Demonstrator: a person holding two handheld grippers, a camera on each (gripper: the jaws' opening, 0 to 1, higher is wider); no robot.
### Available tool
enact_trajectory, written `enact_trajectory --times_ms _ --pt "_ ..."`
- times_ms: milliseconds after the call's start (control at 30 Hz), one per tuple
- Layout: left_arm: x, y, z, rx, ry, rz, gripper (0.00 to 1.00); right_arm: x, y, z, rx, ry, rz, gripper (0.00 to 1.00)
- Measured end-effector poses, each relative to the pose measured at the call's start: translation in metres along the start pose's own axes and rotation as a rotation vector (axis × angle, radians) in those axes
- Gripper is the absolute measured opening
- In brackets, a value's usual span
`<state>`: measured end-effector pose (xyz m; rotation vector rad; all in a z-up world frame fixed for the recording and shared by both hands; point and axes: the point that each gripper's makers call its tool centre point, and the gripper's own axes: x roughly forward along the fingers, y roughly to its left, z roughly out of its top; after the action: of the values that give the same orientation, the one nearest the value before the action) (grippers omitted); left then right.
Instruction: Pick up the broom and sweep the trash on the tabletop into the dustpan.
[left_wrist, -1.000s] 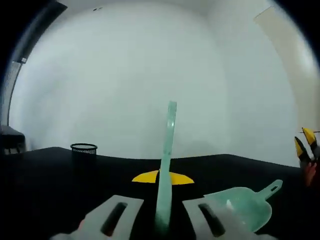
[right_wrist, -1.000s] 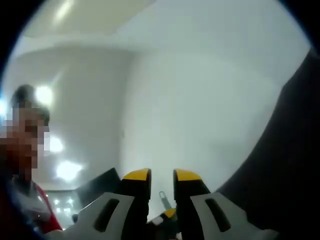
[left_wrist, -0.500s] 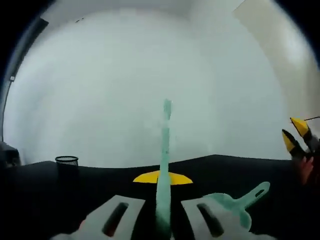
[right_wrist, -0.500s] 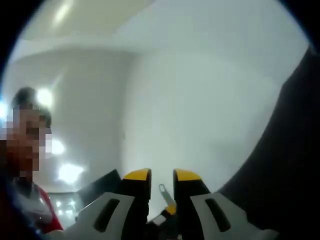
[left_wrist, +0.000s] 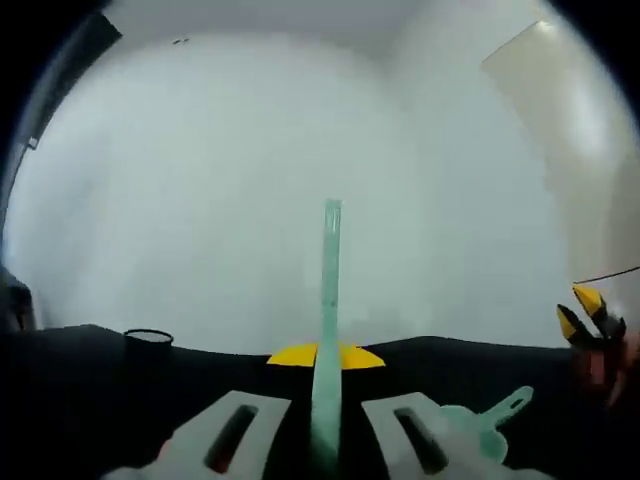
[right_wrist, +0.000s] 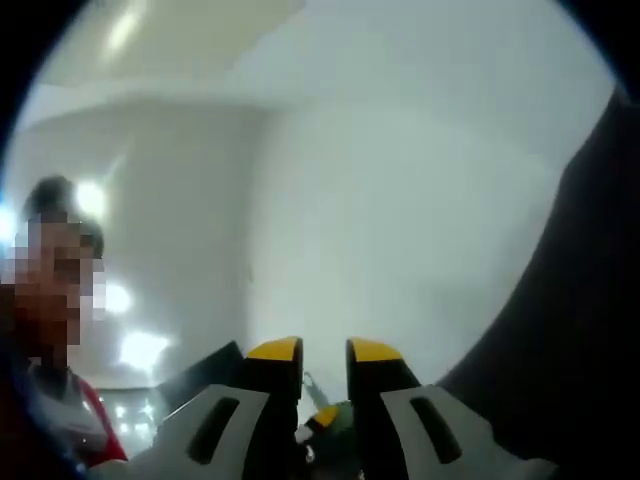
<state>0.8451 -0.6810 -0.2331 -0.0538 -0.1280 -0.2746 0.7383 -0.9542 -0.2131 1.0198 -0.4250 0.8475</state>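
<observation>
A mint-green broom handle (left_wrist: 329, 300) rises straight up between the jaws of my left gripper (left_wrist: 325, 356), which is shut on it. The broom's head is hidden below the view. A mint-green dustpan (left_wrist: 478, 432) lies on the black tabletop (left_wrist: 90, 400) at lower right, its handle pointing up and right. My right gripper (left_wrist: 584, 312) hangs at the far right edge, above the table. In the right gripper view my right gripper (right_wrist: 324, 352) holds its yellow-tipped jaws a narrow gap apart with nothing between them. Through that gap the broom handle (right_wrist: 309, 384) shows far off.
A black mesh cup (left_wrist: 148, 338) stands on the table at the left, near the white wall. A person in red clothing (right_wrist: 88, 440) stands at the left of the right gripper view. A dark surface (right_wrist: 580, 330) fills that view's right side.
The left gripper view has tilted up: the dustpan and mesh cup sit lower in it. The broom handle stays clamped. The right gripper view has barely shifted.
</observation>
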Motion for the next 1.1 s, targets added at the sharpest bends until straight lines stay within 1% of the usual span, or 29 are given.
enact_trajectory --times_ms 67,133,167,200,233,300,333,400,467,500,533,567,600,667,700,767,800,833,900,967,1033,1100 --pt "-0.001 0.001 -0.017 -0.064 0.032 -0.002 0.0 0.0 -0.001 0.0 0.0 0.0 -0.001 0.2" --pt "-0.001 -0.004 -0.026 -0.077 0.035 -0.004 0.0 0.0 -0.001 0.0 0.0 -0.002 -0.003 0.2" --pt "0.0 -0.012 -0.024 -0.103 0.006 -0.021 0.0 0.0 -0.001 0.001 0.001 -0.003 -0.005 0.2" --pt "0.0 -0.016 -0.026 -0.095 0.021 -0.02 0.0 0.0 -0.001 0.001 0.001 -0.003 -0.006 0.2" --pt "0.0 -0.023 -0.027 -0.094 0.023 -0.028 0.01 0.0 -0.002 0.001 0.001 -0.003 -0.007 0.2" --pt "0.003 -0.042 -0.027 -0.078 0.029 -0.081 0.01 0.0 -0.002 0.001 0.001 -0.003 -0.008 0.2" --pt "0.002 -0.047 -0.028 -0.066 0.033 -0.086 0.01 0.0 -0.003 0.001 0.001 -0.004 -0.008 0.2" --pt "0.001 -0.053 -0.026 -0.042 0.024 -0.092 0.01 0.0 -0.003 0.002 0.003 -0.004 -0.008 0.2" --pt "0.001 -0.057 -0.025 -0.017 0.028 -0.103 0.01 0.0 -0.003 0.002 0.004 -0.005 -0.007 0.2" --pt "0.002 -0.059 -0.024 -0.023 0.022 -0.117 0.01 -0.001 -0.003 0.002 0.005 -0.005 -0.007 0.2" --pt "0.003 -0.065 -0.022 -0.074 0.012 -0.146 0.0 -0.001 -0.003 0.002 0.006 -0.005 -0.006 0.2" --pt "0.005 -0.07 -0.02 -0.099 0.001 -0.173 0.0 -0.001 -0.003 0.002 0.007 -0.006 -0.005 0.2" --pt "0.006 -0.072 -0.021 -0.097 0.011 -0.184 0.0 -0.001 -0.003 0.002 0.007 -0.006 -0.005 0.2" --pt "0.007 -0.075 -0.021 -0.087 0.018 -0.184 0.0 -0.001 -0.003 0.003 0.009 -0.007 -0.004 0.2" --pt "0.006 -0.073 -0.018 -0.081 0.005 -0.183 0.0 -0.001 -0.004 0.003 0.011 -0.008 -0.003 0.2" --pt "0.004 -0.066 -0.006 -0.077 -0.034 -0.181 0.0 -0.002 -0.003 0.004 0.014 -0.01 -0.002 0.2" --pt "0.004 -0.062 -0.001 -0.076 -0.044 -0.184 0.0 -0.002 -0.003 0.004 0.016 -0.011 -0.001 0.2" --pt "0.002 -0.056 0.004 -0.075 -0.052 -0.182 0.01 -0.002 -0.002 0.004 0.017 -0.012 0.001 0.2" --pt "-0.002 -0.04 0.016 -0.085 -0.072 -0.168 0.01 -0.002 -0.001 0.003 0.017 -0.011 0.001 0.2" --pt "-0.004 -0.029 0.021 -0.117 -0.072 -0.173 0.01 -0.001 -0.001 0.002 0.017 -0.008 0.0 0.2" --pt "-0.005 -0.021 0.022 -0.155 -0.065 -0.181 0.01 -0.001 -0.001 0.001 0.017 -0.007 0.0 0.2" --pt "-0.008 -0.011 0.025 -0.146 -0.071 -0.195 0.01 -0.001 -0.002 0.001 0.019 -0.008 -0.005 0.19"
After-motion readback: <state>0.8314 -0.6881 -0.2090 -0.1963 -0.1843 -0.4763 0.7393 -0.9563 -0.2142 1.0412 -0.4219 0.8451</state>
